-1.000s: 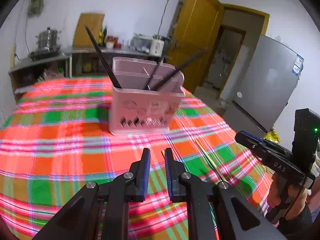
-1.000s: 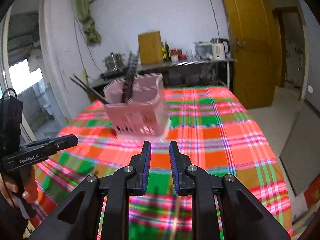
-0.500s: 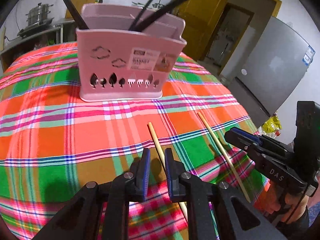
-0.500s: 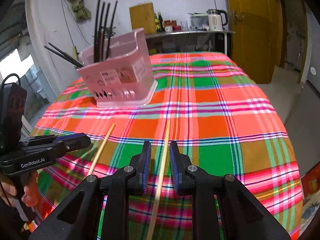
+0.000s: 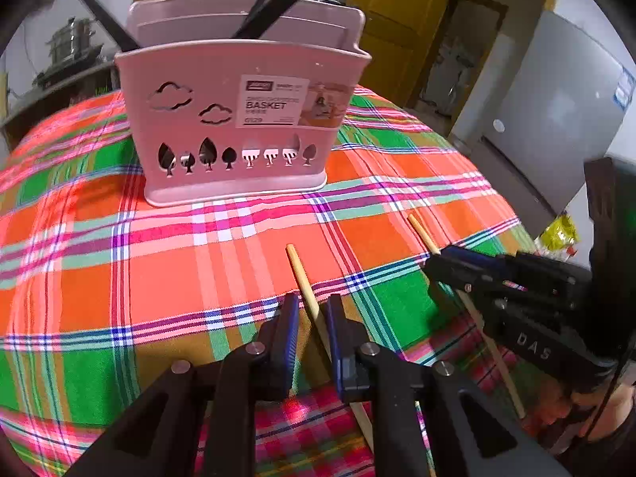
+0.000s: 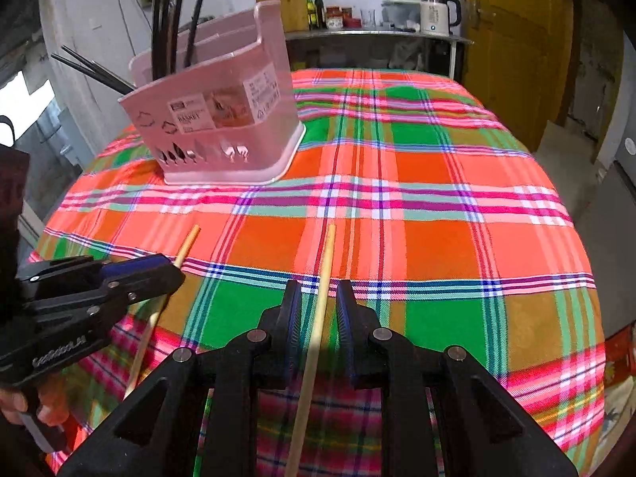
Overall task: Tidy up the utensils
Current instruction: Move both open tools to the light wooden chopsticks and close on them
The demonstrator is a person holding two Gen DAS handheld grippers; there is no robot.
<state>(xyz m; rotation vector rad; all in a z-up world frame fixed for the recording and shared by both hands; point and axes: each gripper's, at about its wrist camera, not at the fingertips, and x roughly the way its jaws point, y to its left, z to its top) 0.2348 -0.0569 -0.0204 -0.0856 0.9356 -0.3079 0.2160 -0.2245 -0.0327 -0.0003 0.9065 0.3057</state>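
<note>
Kitchen room, yellow door and grey fridge behind; plaid cloth covers the worktop [image 5: 79, 270].

Left wrist view: pink basket [image 5: 238, 119] stands toward the far edge, black chopsticks [image 5: 274, 8] already sticking out of it. Left tongs [image 5: 312, 318] are low over the near edge, partly open, straddling a wooden chopstick [image 5: 302, 274] without pinching it; gap shows on both sides. Second wooden chopstick [image 5: 421, 234] lies further right, its middle hidden under the right tongs [image 5: 445, 262], whose opening can't be read from this angle.

Right wrist view: right tongs [image 6: 318, 306] are partly open, second wooden chopstick [image 6: 324, 266] runs between the fingers, not gripped. Left tongs [image 6: 163, 266] sit at the near-left corner over the other wooden chopstick [image 6: 187, 244]; state can't be told here. Pink basket [image 6: 222, 119] is at the far-left part of the worktop.

Step in hand looks like a double pick-up. To do it well: drop until the pads reach the cloth, keep each stick centred, close squarely, lift level. Thin round sticks will likely roll or pivot if pinched off-centre.
</note>
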